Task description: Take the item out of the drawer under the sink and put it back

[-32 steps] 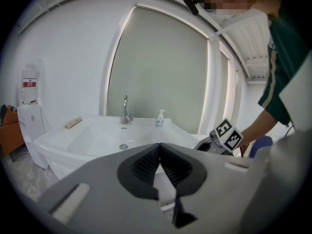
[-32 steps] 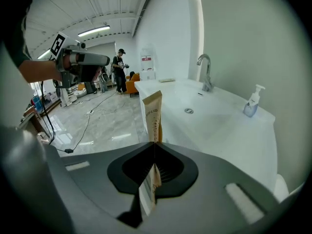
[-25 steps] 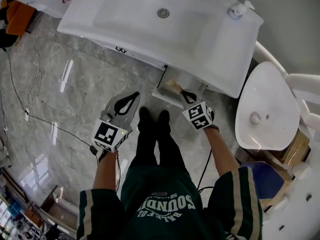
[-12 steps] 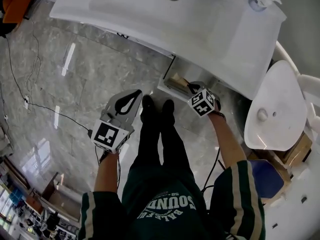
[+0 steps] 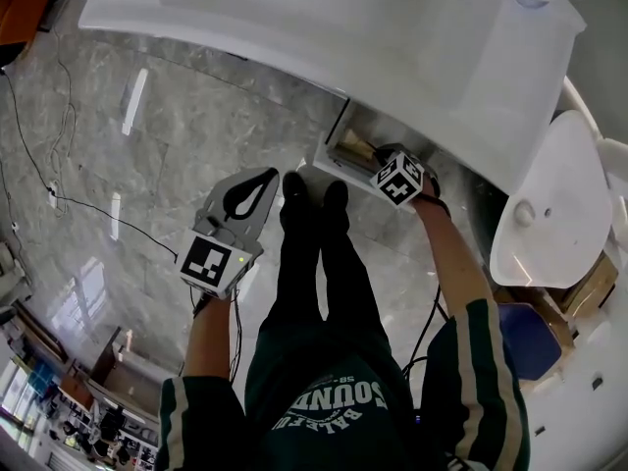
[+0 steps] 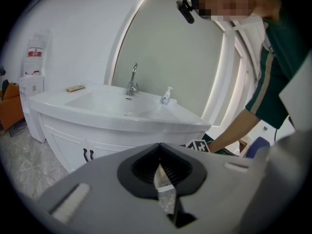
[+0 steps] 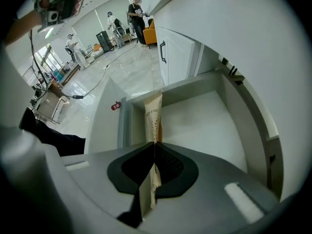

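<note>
Item: a thin, flat, tan packet (image 7: 152, 118) with dark print on it. It is inside the open drawer, near the drawer's left side wall as the right gripper view shows it. From the head view it shows as a tan bit (image 5: 351, 147) in the drawer. The pictures do not show if its far end touches the drawer's bottom.
Right gripper: the right gripper (image 7: 155, 143) has its two jaws pressed tight on the packet's near end. It points steeply down into the drawer.
Drawer: the white drawer (image 7: 214, 126) under the sink is pulled out and open. Apart from the packet, its white bottom looks bare.
Left gripper: the left gripper (image 6: 160, 146) has its jaws together with nothing in them. It hangs over the floor, well apart from the drawer, beside the person's legs.
Sink: the big white sink (image 5: 392, 37) sits right above the drawer. A tap and a small soap bottle (image 6: 166, 95) stand on it.
Around: a white toilet lid (image 5: 549, 214) is to the right, and the floor is grey shiny stone (image 5: 147, 165).
Done: the drawer is open and the packet is gripped.
Left: it looks like the packet is either just picked up or about to be laid back. These pictures alone do not say which. Either way, it must end up lying loose in the drawer.
</note>
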### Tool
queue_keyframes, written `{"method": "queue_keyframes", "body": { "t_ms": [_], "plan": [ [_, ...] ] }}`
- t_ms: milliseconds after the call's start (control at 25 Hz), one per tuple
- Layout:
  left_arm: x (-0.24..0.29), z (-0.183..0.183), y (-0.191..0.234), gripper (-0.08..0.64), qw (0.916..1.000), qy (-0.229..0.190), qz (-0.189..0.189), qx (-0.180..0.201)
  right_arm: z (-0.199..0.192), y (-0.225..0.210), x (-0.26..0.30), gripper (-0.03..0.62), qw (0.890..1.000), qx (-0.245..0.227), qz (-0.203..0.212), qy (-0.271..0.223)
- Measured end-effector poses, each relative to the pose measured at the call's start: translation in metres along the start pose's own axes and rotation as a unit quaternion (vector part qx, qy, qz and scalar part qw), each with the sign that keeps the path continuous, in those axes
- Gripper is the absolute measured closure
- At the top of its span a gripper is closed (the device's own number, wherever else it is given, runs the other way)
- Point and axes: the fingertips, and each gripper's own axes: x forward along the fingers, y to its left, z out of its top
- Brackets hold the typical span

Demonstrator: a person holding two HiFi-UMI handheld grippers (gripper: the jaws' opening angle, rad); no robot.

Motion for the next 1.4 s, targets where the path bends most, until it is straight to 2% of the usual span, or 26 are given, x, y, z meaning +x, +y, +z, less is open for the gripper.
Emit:
{"method": "queue_keyframes", "body": {
  "t_ms": [360,560,680,840,1080,1280,1400],
  "plan": [
    [0.014,-0.002,0.006,0.509,0.9998,0.009,-0.014,0.01,-0.003,-0.003,0.024,0.584,0.999,-0.006,0.01,0.039],
    [0.015,-0.003,0.006,0.509,0.9998,0.011,-0.014,0.007,-0.008,-0.004,0.034,0.584,0.998,0.013,0.023,0.053],
    [0.015,-0.005,0.007,0.509,0.9998,0.011,-0.015,0.005,-0.013,0.003,0.038,0.582,0.996,0.043,0.049,0.063],
    [0.013,-0.007,0.005,0.509,0.9998,0.012,-0.015,0.004,-0.014,0.008,0.036,0.526,0.994,0.057,0.063,0.065],
    [0.008,-0.004,0.003,0.509,0.9998,0.006,-0.016,0.005,-0.003,-0.001,0.019,0.522,0.997,0.067,0.022,0.023],
    [-0.002,0.006,-0.003,0.509,0.9995,-0.011,-0.02,0.023,0.002,0.004,-0.016,0.524,0.995,0.101,-0.016,-0.008],
    [-0.006,0.015,-0.009,0.509,0.9986,-0.025,-0.024,0.039,0.0,0.006,-0.042,0.57,0.989,0.139,-0.037,-0.023]
  ]
}}
